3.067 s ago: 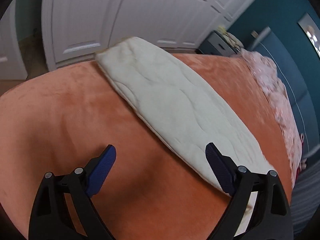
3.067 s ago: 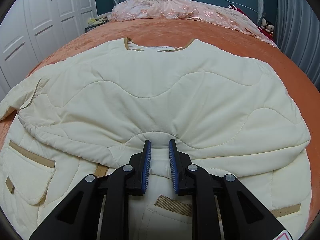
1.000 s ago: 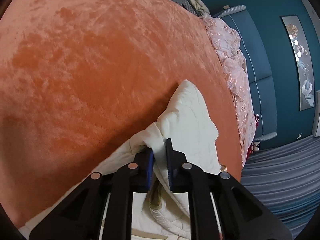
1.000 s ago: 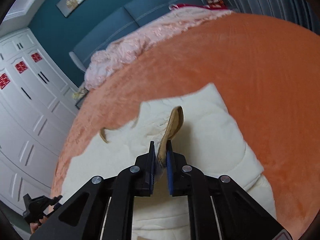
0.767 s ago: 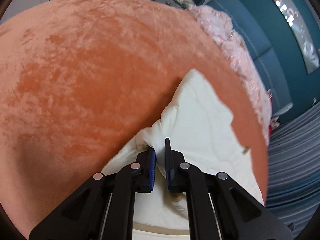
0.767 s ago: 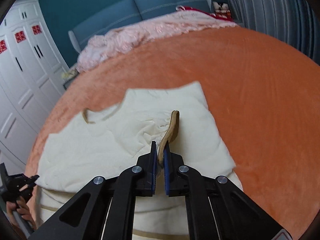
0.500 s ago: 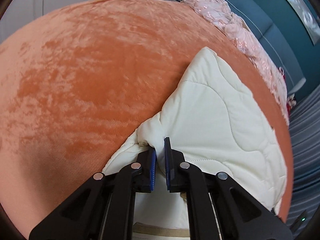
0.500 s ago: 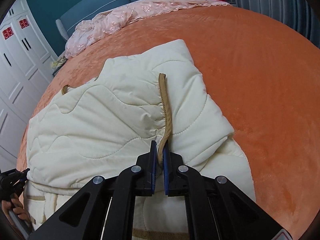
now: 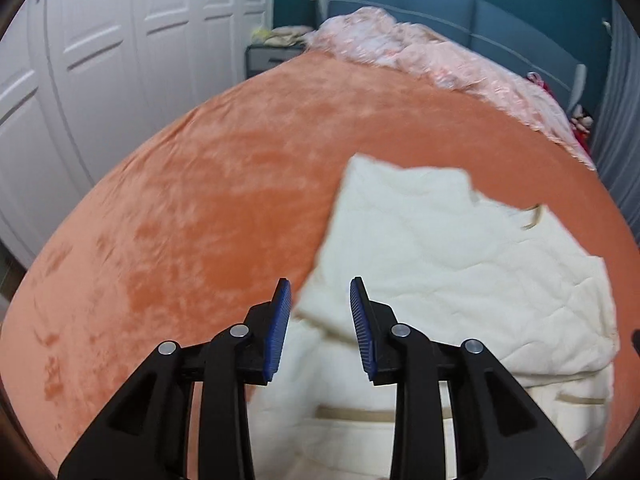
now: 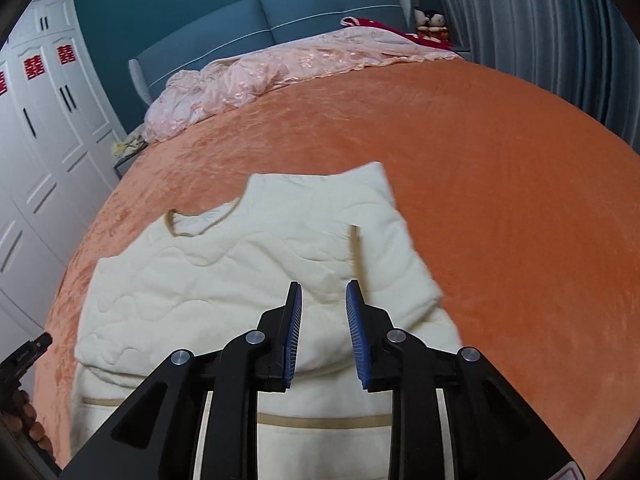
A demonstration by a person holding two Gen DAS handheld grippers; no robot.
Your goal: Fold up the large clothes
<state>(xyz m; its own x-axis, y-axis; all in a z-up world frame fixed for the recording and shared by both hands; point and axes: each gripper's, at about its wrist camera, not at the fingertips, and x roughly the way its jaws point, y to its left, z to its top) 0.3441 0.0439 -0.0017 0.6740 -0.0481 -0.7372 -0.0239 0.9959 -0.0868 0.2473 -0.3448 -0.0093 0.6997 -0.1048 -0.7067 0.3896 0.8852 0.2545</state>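
A cream quilted jacket (image 10: 248,280) with tan trim lies on the orange bedspread (image 10: 500,200), its sleeves folded in over the body. It also shows in the left wrist view (image 9: 448,272). My left gripper (image 9: 320,300) is open and empty above the jacket's left folded edge. My right gripper (image 10: 323,300) is open and empty above the jacket's right side, near a tan-edged cuff (image 10: 354,248). The tan collar (image 10: 188,220) lies at the far side.
A pink quilt (image 10: 280,68) is bunched at the blue headboard (image 10: 280,12). White wardrobes (image 9: 100,60) stand left of the bed with a nightstand (image 9: 272,56) beside them. Grey curtains (image 10: 560,40) hang at the right. The other gripper's tip (image 10: 24,354) shows at the left edge.
Both grippers have opened and let go of the jacket, then pulled back and up. The folded sleeves now lie flat on the jacket body.
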